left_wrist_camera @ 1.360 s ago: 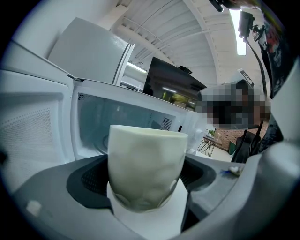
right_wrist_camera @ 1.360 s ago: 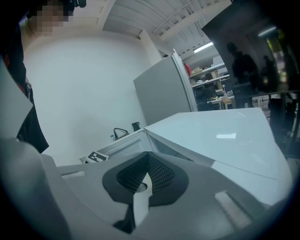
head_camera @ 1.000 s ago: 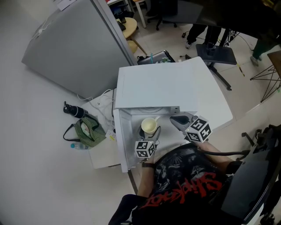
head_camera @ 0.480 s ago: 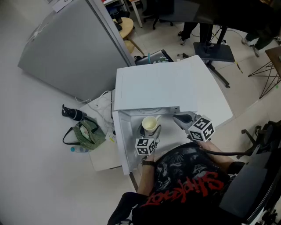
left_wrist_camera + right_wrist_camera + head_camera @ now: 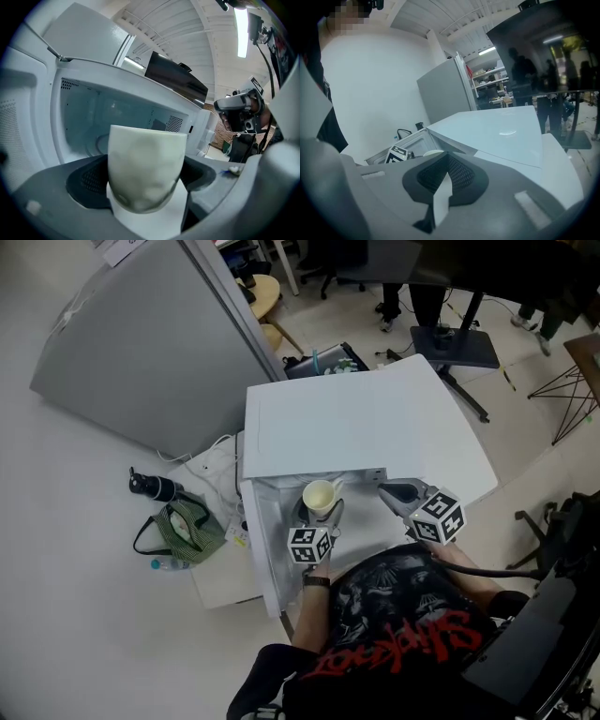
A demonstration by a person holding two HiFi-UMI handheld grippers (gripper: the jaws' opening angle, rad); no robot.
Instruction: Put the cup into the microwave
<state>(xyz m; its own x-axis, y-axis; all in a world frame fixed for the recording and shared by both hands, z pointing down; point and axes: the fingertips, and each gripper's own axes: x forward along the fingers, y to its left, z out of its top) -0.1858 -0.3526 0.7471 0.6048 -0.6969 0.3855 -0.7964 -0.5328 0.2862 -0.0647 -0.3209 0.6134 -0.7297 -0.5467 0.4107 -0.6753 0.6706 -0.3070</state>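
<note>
White floor [image 5: 75, 615] and a grey partition [image 5: 141, 343] fill the left side of an office seen from above.

Near the middle, the left gripper [image 5: 321, 514] holds a pale cup [image 5: 320, 495] upright. Its jaws are shut on the cup's wall, one dark pad on each side. In the left gripper view, the cup [image 5: 145, 168] fills the space between the jaws of that gripper [image 5: 145, 187]. It sits right at the mouth of the microwave [image 5: 117, 112], with the empty cavity just beyond it. From above, the cup's rim shows at the near edge of the white microwave [image 5: 356, 427], not yet under its roof. The door [image 5: 258, 540] stands open on the left.

To the right of the cup, the right gripper [image 5: 386, 489] is level with the same front edge. In its own view, the jaws of this gripper [image 5: 442, 190] are pressed together with nothing between them.

A person in a black shirt [image 5: 394, 634] with red print stands close behind both grippers. The microwave rests on a small table [image 5: 220, 577]. A green bag [image 5: 187, 526] lies on the floor to the left of it.
</note>
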